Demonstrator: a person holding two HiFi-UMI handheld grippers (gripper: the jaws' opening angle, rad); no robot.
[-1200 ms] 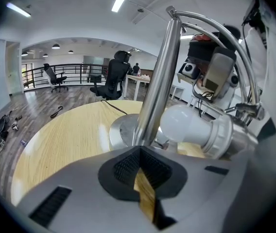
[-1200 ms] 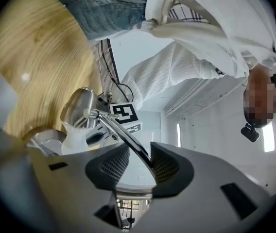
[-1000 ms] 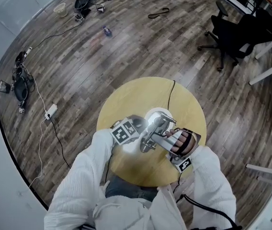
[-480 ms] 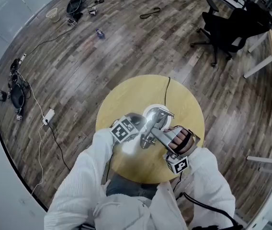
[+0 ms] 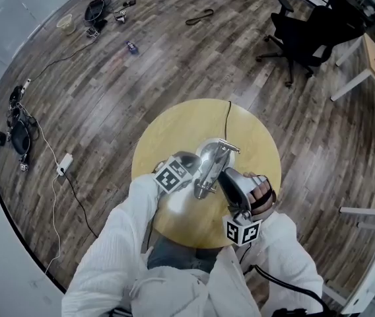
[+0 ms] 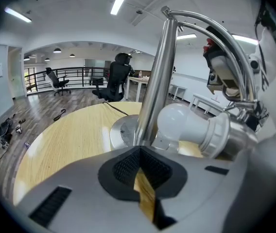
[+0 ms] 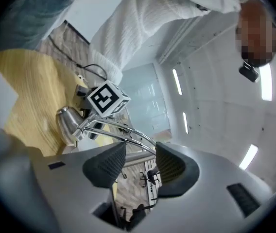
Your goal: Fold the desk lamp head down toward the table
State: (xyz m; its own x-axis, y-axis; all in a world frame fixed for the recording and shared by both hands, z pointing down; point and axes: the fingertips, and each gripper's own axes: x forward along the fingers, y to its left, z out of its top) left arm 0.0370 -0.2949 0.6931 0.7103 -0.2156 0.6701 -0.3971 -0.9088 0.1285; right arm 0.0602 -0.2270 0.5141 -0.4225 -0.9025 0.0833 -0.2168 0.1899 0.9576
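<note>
- The desk lamp (image 5: 208, 164) stands at the middle of the round table (image 5: 174, 127). Its head (image 6: 225, 135), with a bare bulb (image 6: 179, 123), is tipped low beside the upright pole (image 6: 155, 76).
- Left gripper (image 6: 140, 152), at the lamp's 8 o'clock: jaws together with nothing in them, pointed at the base (image 6: 123, 130).
- Right gripper (image 7: 138, 161), at the lamp's 5 o'clock: jaws have just been opening and stand apart. The thin arm rods (image 7: 123, 136) cross by the pad tips, unpinched.
- The cord (image 5: 230, 114) runs off toward 12 o'clock.
</note>
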